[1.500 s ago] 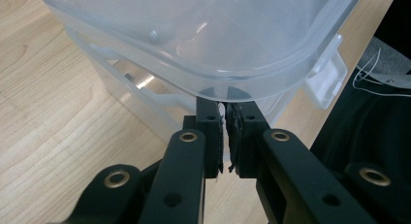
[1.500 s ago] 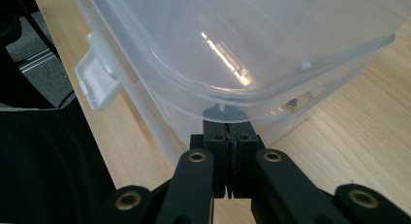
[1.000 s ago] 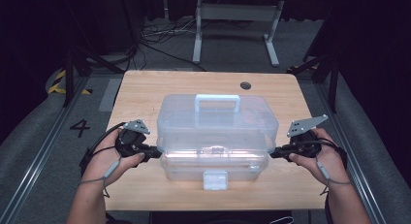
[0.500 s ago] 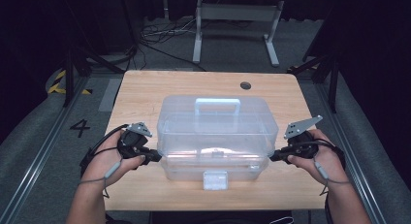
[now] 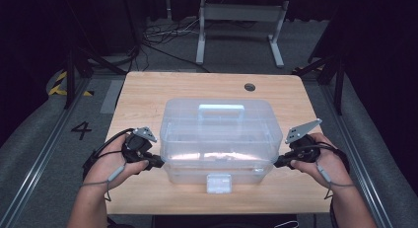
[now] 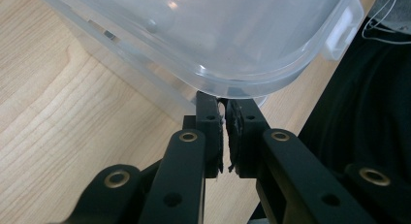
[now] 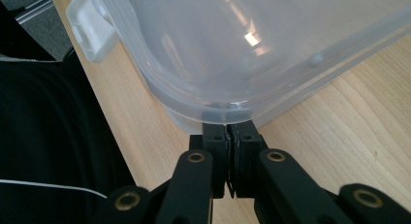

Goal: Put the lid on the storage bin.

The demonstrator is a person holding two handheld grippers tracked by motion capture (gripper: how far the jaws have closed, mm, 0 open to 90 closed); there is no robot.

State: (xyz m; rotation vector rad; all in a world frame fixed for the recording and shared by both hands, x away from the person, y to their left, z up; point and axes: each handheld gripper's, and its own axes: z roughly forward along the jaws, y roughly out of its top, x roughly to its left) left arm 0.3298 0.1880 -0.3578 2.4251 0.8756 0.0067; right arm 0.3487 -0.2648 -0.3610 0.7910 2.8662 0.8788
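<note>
A clear plastic storage box (image 5: 217, 139) with a carry handle (image 5: 221, 108) on its lid is seen at the centre of the high view, resting on the wooden table (image 5: 148, 90). Its white front latch (image 5: 219, 182) lies at lower centre, facing the person.

The left gripper (image 5: 156, 162) is placed against the box's left end, lower left of centre; the right gripper (image 5: 277, 163) is placed against the right end, lower right of centre. In the left gripper view the jaws are seen pressed nearly together, tips tucked under the overhanging lid rim (image 6: 252, 86); a thin sliver of pale material shows between the pads, but whether it is the rim's edge cannot be told. In the right gripper view the jaws are likewise drawn together just beneath the lid rim (image 7: 228, 115), with no gap to speak of.

Progress, as judged: both grippers are set at opposite ends of the box, under the rim. The box appears to rest on the table, lid down, latch apparently fastened. A lift or shift of the box, or an opening of the lid, appears yet to be done.

Writing: a painted numeral "4" (image 5: 81, 130) is read on the grey floor at left of the table. No brand or label is legible on the box.
</note>
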